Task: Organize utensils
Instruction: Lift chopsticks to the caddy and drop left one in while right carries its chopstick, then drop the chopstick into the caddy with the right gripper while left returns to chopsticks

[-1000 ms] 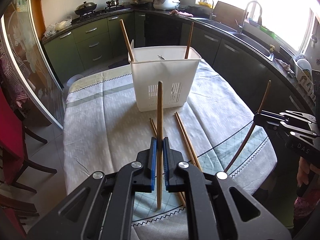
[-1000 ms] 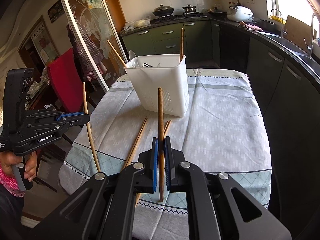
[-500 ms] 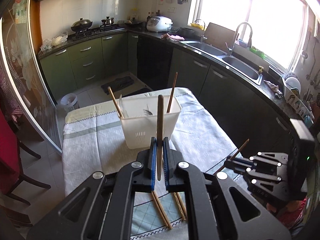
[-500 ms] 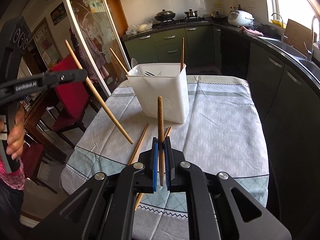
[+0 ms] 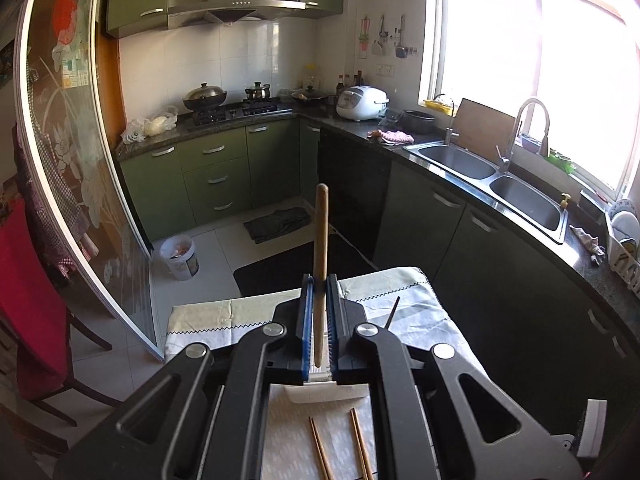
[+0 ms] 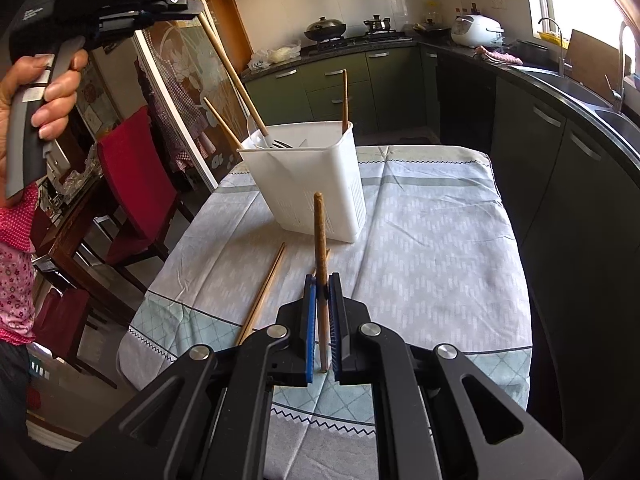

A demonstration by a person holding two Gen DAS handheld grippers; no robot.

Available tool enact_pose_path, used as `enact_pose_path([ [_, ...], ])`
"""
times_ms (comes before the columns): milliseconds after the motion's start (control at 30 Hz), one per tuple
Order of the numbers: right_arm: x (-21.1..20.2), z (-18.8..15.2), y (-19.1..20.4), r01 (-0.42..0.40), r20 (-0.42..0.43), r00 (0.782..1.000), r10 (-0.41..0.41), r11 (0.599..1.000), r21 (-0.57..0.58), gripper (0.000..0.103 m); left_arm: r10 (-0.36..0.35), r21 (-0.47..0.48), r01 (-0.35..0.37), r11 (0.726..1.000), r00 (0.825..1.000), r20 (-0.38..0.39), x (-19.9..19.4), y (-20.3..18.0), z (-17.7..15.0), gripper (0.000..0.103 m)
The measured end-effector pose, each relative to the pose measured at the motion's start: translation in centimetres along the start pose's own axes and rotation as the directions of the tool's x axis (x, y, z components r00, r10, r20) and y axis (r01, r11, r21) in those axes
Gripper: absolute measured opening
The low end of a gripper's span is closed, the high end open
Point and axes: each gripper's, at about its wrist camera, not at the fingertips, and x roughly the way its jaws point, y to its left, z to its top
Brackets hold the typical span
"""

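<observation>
Your left tongs are clamped on one chopstick, held high off the left edge of the tabletop. The stick slants down from them and its lower tip is inside the white holder at the rim's left side. Your hand grips the handle, clear of the table.

Your right tongs are clamped on a second chopstick, roughly upright, over the near edge of the tabletop.

Holder sits toward the far-left part of the tabletop, close to the far edge and set back from the left edge. The whole right half of the cloth is bare, open room up to the right and far-right edges. The dark cabinets run close along the right edge, a red chair and a wooden table stand off the left edge.

Counts:
- chopsticks in tongs: 2, one each
- chopsticks standing in the holder: 2, one at the left rim, one at the right corner
- loose chopsticks on the cloth: at least 3 between holder and near edge, one partly hidden behind the right-held stick; exact count unclear
- fork in the holder: 1 visible, plus a pale handle beside it
- holder: 1
</observation>
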Motion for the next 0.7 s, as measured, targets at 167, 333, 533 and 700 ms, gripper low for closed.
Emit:
enact_pose_path([
  [167,-1.3,1.8,0.7,-0.005,0.038,0.999,0.006,1.000,-0.026,0.007,0.027,-0.006,-0.027,1.000,0.996,-0.089,4.8,0.3,-1.5,0.006],
  [333,-2.9,5.1,2.0,0.010,0.097,0.995,-0.004,0.998,-0.058,0.007,0.032,0.021,-0.029,0.999,0.982,-0.186,8.5,0.5,-4.4,0.009],
  [533,-4.4,10.8,3.3,0.026,0.184,0.983,-0.015,0.998,-0.057,0.007,-0.009,-0.007,0.008,1.000,0.980,-0.198,7.9,1.7,-6.1,0.024],
  [700,-4.5,16.2,3.3,0.031,0.271,0.962,-0.027,0.999,-0.010,0.007,-0.047,-0.020,0.046,0.999,0.993,-0.109,3.2,2.3,-6.2,0.030],
])
